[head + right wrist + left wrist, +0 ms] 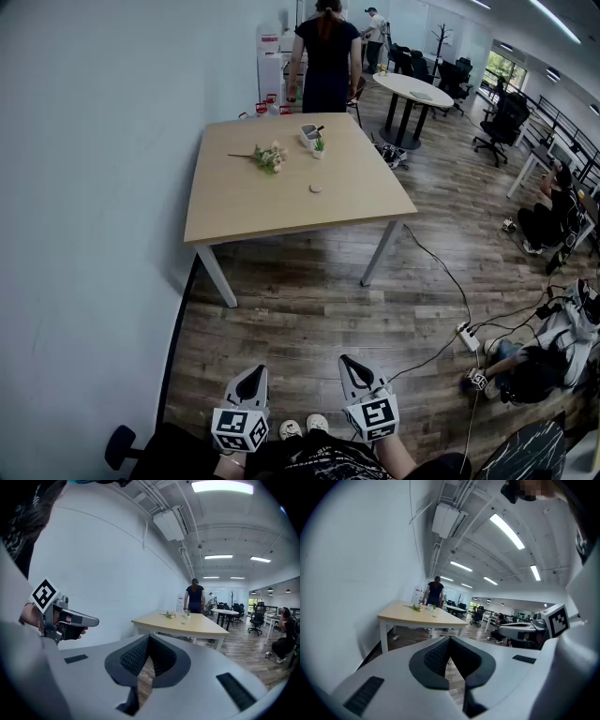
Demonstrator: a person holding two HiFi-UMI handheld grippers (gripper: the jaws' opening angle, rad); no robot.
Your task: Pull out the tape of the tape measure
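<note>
Head view is showing a small round whitish tape measure point(315, 188) lying on the light wooden square table point(234, 206), a little right of the middle. It is too small to tell which way it is pointing. The left gripper point(254, 373) and right gripper point(350, 362) are hovering over the brown wood floor point(300, 300), both squeezed shut and holding nothing. Open floor is lying between them and the table's near edge. A pale wall point(94, 187) is running along the left.
</note>
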